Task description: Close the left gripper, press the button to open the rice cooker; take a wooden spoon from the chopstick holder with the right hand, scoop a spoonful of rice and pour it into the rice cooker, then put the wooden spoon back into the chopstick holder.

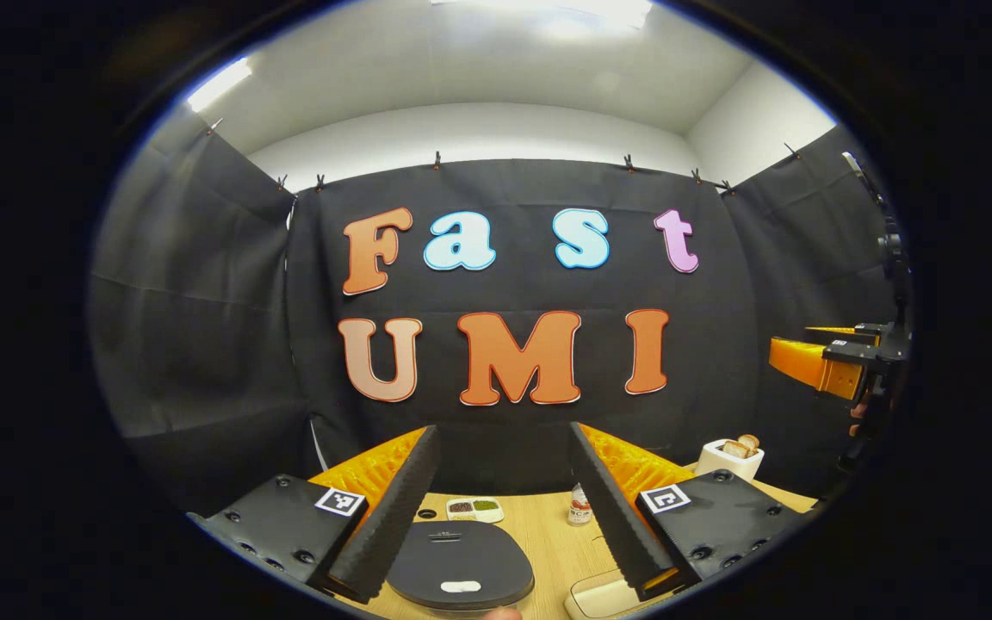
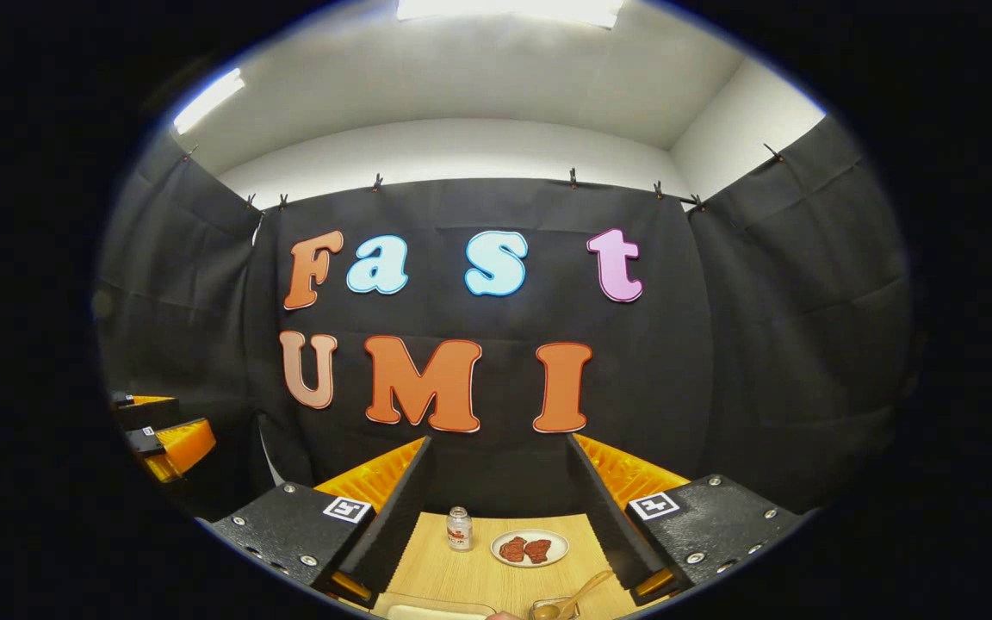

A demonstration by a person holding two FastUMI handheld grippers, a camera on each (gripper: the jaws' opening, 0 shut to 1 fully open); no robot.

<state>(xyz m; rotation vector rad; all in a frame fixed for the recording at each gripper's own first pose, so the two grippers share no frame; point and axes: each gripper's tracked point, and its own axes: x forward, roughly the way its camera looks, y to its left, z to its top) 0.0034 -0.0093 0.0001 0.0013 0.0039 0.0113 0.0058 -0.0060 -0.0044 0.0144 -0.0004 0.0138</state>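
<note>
Both grippers (image 1: 505,517) (image 2: 500,517) open, empty. Wooden spoon (image 2: 578,597) just right of right gripper's midline, handle slanting up-right. Rice cooker (image 1: 460,564) lid shut, between left gripper's fingers.

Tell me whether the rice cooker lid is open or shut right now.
Shut. In the left gripper view the rice cooker lid lies flat and level, its button facing up, between the open left hand-held gripper's fingers.
</note>
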